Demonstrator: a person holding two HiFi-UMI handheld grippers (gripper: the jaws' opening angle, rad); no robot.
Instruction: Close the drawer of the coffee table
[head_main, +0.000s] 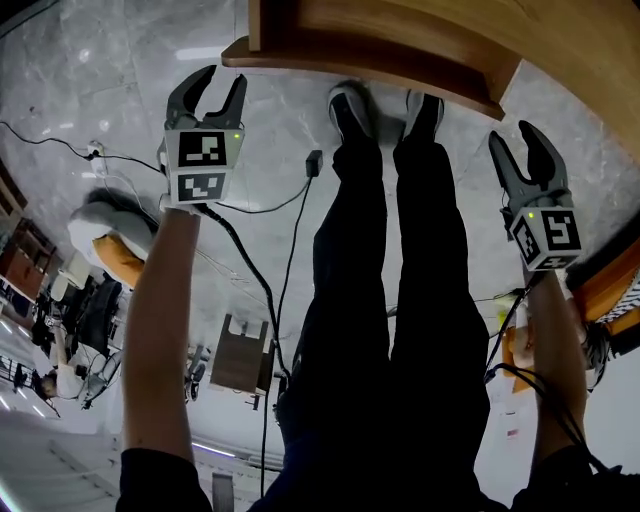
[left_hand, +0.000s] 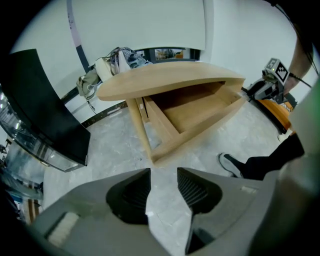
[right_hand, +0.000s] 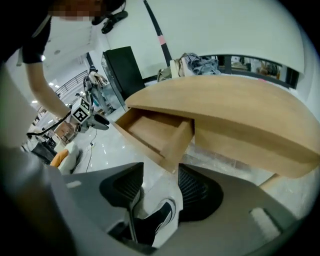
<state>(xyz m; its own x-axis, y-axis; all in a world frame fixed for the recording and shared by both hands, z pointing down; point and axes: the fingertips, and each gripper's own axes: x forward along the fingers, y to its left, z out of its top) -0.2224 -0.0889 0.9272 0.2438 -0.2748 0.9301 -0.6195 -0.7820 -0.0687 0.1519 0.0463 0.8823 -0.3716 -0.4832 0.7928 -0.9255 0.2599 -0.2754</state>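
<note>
Just short of contact, a person stands over the coffee table (right_hand: 240, 115) with a two-fingered tool in each hand. The drawer (head_main: 380, 55) is pulled well out from under the curved worktop, and its front edge lies close to the toes of the person's shoes (head_main: 350, 105). The left gripper (head_main: 222, 80) hangs off the drawer's left corner and the right gripper (head_main: 513, 138) off its right corner. Both are over the marble floor (head_main: 110, 60), and neither touches the wood. Each pair of fingers stands apart with nothing between them: the left gripper view shows only floor in the gap, and the right gripper view only floor and a shoe beyond. The drawer looks empty in both gripper views, its light wooden tray open to the room. Judged from this, the closing has not begun and the step in hand is the approach. The next move likely calls for bringing one or both tools against the drawer's front edge, with the fingers set against the wood rather than gripping it. From there the push should run straight in toward the table, evenly from both corners so the tray does not skew. The person's feet, so near that edge, look like the one thing that may need minding as the arms reach in.
</note>
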